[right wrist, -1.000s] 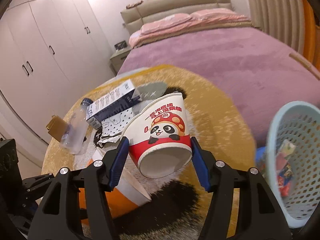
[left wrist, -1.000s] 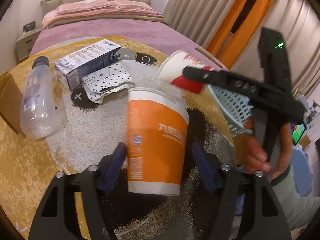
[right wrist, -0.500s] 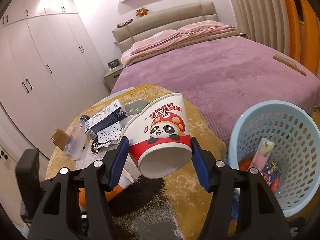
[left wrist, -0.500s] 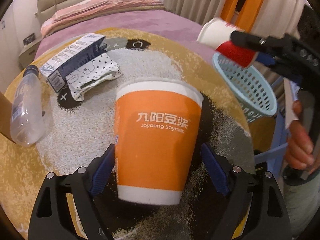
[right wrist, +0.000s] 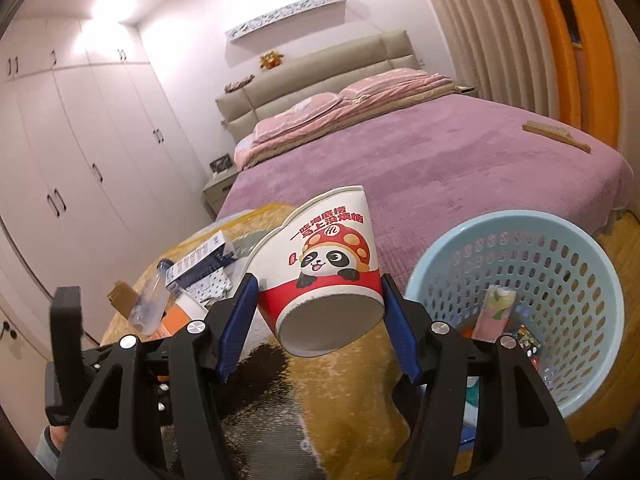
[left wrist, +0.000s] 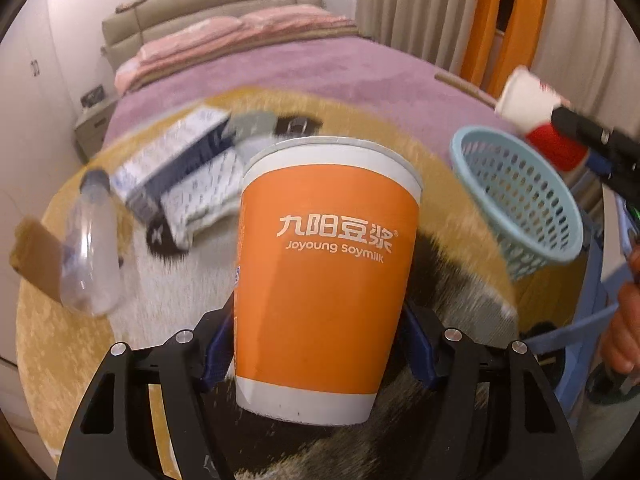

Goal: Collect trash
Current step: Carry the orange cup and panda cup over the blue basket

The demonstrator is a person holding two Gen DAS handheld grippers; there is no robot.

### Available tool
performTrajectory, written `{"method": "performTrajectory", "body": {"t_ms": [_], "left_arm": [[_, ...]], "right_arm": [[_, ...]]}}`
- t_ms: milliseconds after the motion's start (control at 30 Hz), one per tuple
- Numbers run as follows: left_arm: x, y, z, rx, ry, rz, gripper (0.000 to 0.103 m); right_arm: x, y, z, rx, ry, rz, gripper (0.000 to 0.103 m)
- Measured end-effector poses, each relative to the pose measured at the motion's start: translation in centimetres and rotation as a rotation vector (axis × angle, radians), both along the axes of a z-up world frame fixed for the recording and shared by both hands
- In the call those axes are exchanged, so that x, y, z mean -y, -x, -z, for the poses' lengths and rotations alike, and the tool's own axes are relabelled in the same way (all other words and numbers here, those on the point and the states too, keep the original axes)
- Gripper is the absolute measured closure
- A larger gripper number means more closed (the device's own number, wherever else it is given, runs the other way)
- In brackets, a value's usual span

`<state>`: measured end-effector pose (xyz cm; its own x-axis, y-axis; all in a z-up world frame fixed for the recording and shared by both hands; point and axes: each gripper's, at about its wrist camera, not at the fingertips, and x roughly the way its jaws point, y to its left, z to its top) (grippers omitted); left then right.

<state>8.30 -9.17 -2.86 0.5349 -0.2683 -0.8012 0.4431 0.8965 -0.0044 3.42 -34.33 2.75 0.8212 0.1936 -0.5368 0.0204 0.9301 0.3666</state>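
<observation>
My left gripper [left wrist: 316, 354] has just been closing its jaws, and the blue pads now press both sides of the orange cup [left wrist: 326, 276], which stands upright between them. Its white print reads "Joyoung soymilk" under four Chinese characters. My right gripper [right wrist: 320, 322] clamps the panda cup [right wrist: 326, 276] near its red base, tilted, mouth away from me; red Chinese lettering sits above a panda in a mushroom cap, too small for me to read.

From the right wrist, the blue basket [right wrist: 568, 240] sits at 3 o'clock of that cup, with wrappers inside. At 9 o'clock lie a clear bottle [right wrist: 150, 300] and a blue-white box [right wrist: 200, 262] on the yellow rug [right wrist: 344, 392], its print blurred. The purple bed [right wrist: 440, 168] fills 12 o'clock.
</observation>
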Motion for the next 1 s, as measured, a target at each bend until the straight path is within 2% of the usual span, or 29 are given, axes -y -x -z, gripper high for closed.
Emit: {"method": "performTrajectory", "body": {"t_ms": [267, 500, 733, 833, 1000], "left_arm": [[5.6, -1.7, -3.6, 0.063, 0.091, 0.063, 0.035], [13.2, -3.5, -5.5, 0.087, 0.148, 0.176, 0.035], [19.3, -5.4, -5.0, 0.037, 0.188, 0.251, 0.035], [21.4, -6.2, -3.7, -0.003, 0.186, 0.269, 0.035], [23.4, -7.4, -1.0, -0.090, 0.185, 0.272, 0.035]], "right_arm": [[5.5, 1.2, -2.0, 0.046, 0.012, 0.134, 0.045], [10.4, 2.3, -2.4, 0.048, 0.037, 0.284, 0.045], [14.5, 2.1, -0.2, -0.032, 0.042, 0.427, 0.045], [15.9, 1.9, 1.1, -0.086, 0.063, 0.486, 0.045], [16.7, 1.5, 2.9, -0.149, 0.066, 0.515, 0.045]]}}
